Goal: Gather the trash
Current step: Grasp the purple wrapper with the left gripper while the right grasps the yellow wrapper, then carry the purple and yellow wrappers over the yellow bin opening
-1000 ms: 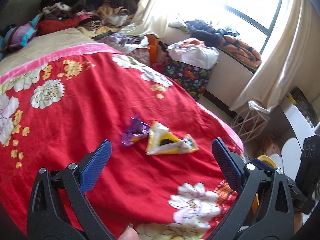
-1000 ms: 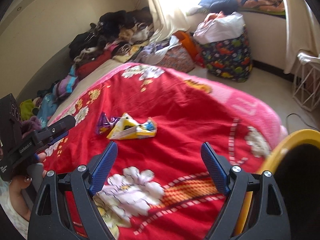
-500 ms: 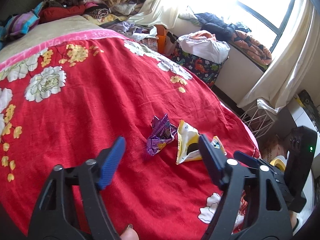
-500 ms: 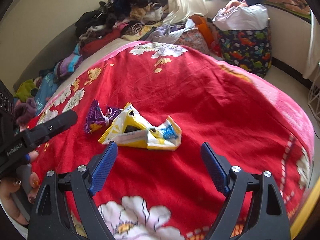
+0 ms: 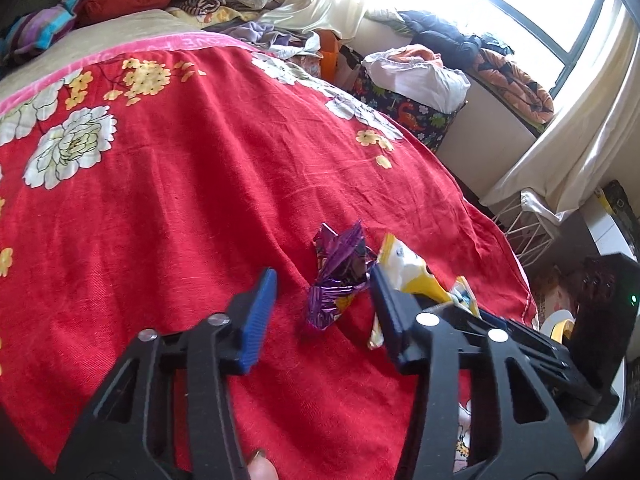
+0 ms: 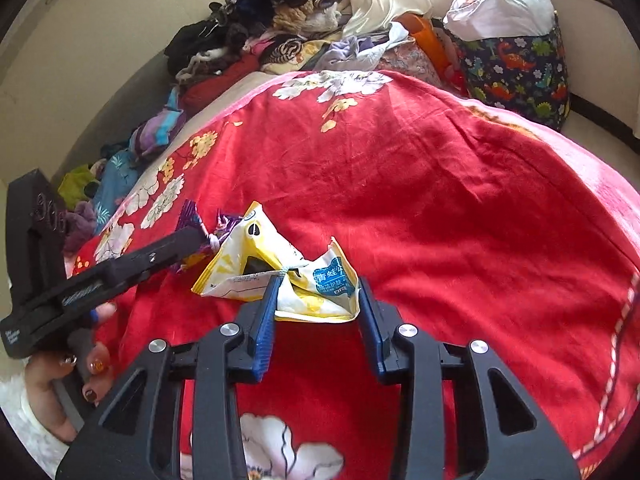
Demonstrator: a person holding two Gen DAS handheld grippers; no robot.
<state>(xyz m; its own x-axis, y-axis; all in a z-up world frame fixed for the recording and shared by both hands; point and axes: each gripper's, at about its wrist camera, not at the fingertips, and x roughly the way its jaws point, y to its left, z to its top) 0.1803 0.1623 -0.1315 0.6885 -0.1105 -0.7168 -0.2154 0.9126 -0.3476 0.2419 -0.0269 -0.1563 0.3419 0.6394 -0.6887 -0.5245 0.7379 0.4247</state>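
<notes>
Two wrappers lie side by side on the red flowered blanket (image 5: 200, 208). In the left wrist view the crumpled purple foil wrapper (image 5: 340, 276) sits between the closing jaws of my left gripper (image 5: 322, 280). Its right pad is at the foil and the left pad stands apart from it. The right wrist view shows my right gripper (image 6: 318, 284) closing on the near end of the yellow-and-white wrapper (image 6: 316, 292), with both pads touching it. The left gripper (image 6: 192, 240) reaches in from the left to the purple wrapper (image 6: 188, 216).
Piled clothes (image 6: 260, 28) line the blanket's far side. A dinosaur-print bag (image 6: 516, 64) full of laundry stands on the floor beyond the bed, near a white wire rack (image 5: 524, 236) and the curtained window (image 5: 552, 12). A hand (image 6: 68, 376) holds the left gripper.
Both grippers moved forward and down to the wrappers. Their jaws narrowed from wide open, the left around the purple foil, the right onto the yellow wrapper's end.
</notes>
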